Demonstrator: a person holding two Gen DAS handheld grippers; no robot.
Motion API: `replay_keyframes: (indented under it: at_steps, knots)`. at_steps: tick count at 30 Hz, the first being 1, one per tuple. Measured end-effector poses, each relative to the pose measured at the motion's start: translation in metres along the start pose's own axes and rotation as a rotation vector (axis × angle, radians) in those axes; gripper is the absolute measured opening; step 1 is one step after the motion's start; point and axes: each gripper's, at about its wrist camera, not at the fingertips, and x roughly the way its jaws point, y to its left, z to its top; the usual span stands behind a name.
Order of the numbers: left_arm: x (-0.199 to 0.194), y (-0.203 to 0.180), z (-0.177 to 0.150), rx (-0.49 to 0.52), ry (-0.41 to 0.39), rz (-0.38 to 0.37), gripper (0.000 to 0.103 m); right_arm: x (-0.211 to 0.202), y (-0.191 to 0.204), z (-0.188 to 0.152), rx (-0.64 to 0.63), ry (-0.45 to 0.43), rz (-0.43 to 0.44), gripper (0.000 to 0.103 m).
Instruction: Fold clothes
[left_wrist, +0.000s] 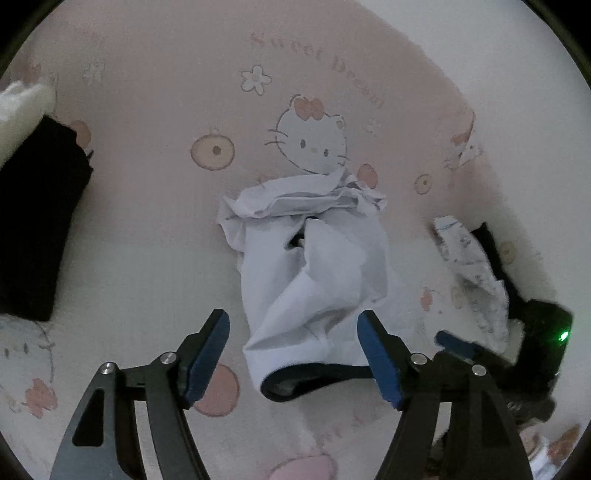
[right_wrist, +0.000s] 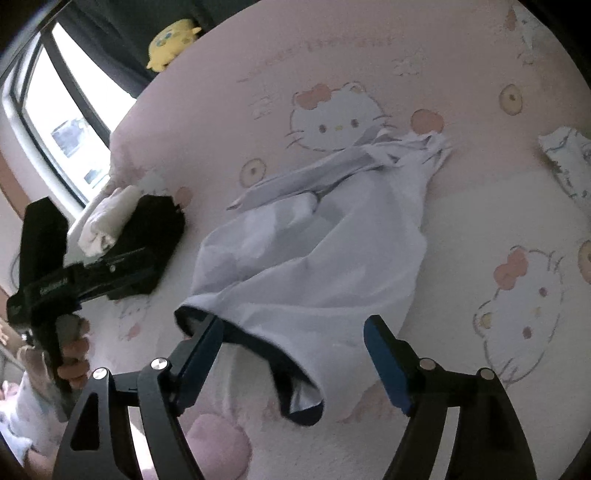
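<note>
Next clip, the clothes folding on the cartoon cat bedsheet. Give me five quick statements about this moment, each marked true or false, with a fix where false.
1. The white garment lies crumpled on the bedsheet. True.
2. The left gripper is clamped on the garment's dark hem. False: its jaws stand open, gripping nothing.
3. The right gripper has open jaws with the hem lying between them. True.
4. A folded black garment lies beside the white one, apart from it. True.
5. A red plush toy sits by the window. False: the plush toy there is yellow.
</note>
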Motion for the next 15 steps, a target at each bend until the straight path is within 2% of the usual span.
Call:
replay_keyframes:
  at_steps: [6, 10, 12, 15]
  knots:
    - [0.018, -0.003, 0.005, 0.032, 0.02, 0.061, 0.07, 0.016, -0.026, 0.021, 0.059, -0.006, -0.084, 0.078]
    - [0.033, -0.012, 0.011, 0.063, 0.043, 0.073, 0.07, 0.029, -0.049, 0.035, 0.117, 0.028, -0.125, 0.078]
    - [0.04, -0.017, 0.013, 0.063, 0.048, 0.064, 0.07, 0.037, -0.061, 0.04, 0.165, 0.039, -0.128, 0.078]
    - [0.053, -0.025, 0.018, 0.079, 0.052, 0.05, 0.07, 0.047, -0.081, 0.047, 0.269, 0.039, -0.085, 0.078]
